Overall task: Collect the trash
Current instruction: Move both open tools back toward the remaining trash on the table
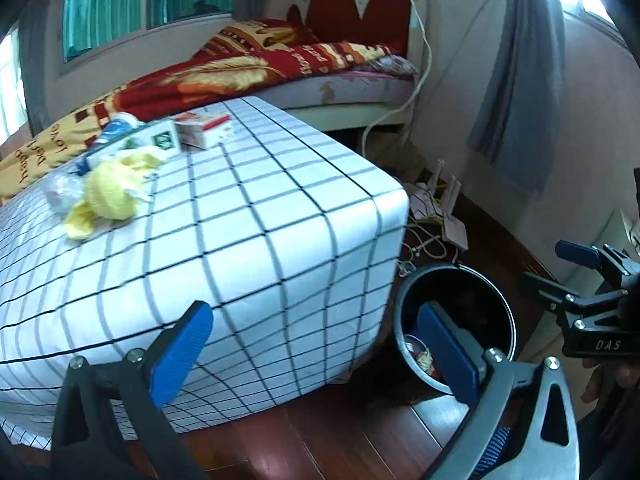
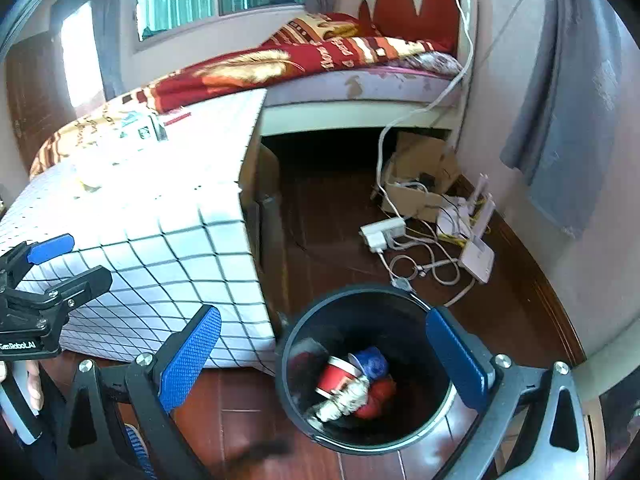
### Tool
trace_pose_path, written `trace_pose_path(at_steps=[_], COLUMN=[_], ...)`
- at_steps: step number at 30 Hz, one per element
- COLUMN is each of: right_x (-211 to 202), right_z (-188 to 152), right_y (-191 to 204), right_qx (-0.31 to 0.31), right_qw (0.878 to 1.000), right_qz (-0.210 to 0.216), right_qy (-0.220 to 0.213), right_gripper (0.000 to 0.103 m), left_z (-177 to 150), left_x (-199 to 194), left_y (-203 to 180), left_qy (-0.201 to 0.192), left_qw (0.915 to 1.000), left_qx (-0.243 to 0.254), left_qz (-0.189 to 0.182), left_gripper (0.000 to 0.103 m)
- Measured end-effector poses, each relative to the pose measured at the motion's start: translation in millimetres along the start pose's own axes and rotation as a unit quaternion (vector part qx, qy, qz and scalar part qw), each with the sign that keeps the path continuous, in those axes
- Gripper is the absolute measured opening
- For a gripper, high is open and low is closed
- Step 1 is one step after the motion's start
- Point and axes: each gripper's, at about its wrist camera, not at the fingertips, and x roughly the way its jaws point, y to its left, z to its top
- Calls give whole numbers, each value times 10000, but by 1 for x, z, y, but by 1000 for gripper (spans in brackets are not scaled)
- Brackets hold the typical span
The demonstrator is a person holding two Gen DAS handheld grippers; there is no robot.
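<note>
Trash lies on the checked table (image 1: pixel 248 216): a crumpled yellow wad (image 1: pixel 108 192), a clear plastic crumple (image 1: pixel 60 190), a green-and-white box (image 1: pixel 136 146), a red-and-white box (image 1: pixel 204 130) and a blue-and-white container (image 1: pixel 118 126). A black bin (image 2: pixel 344 292) stands on the floor by the table's corner, holding a red cup (image 2: pixel 336 376), a blue item and crumpled foil. My right gripper (image 2: pixel 324 356) hangs open over the bin with nothing between its fingers. My left gripper (image 1: pixel 316 350) is open and empty, low in front of the table's near side, the bin (image 1: pixel 404 300) to its right.
A bed with a red blanket (image 1: pixel 248 68) stands behind the table. A power strip (image 2: pixel 382 230), cables, a router (image 2: pixel 478 256) and a cardboard box (image 2: pixel 420 176) crowd the wooden floor by the wall. A grey curtain (image 2: pixel 568 120) hangs on the right.
</note>
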Motion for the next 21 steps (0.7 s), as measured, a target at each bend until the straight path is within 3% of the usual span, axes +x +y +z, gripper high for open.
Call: trace_pose_path(at_steps=[11, 21], right_x=[-5, 13], right_z=[38, 68], right_y=[54, 133], right_qx=[-301, -934], right_qw=[9980, 9886], right_qz=[424, 1048], right_qy=[-348, -547], right_gripper=[103, 103], left_z=[5, -4], left_x=[-33, -48], left_y=[70, 132], left_qy=[-245, -316], left_qw=[9972, 9909], left_qx=[-443, -864], left_qz=[546, 980], left_gripper=[103, 103])
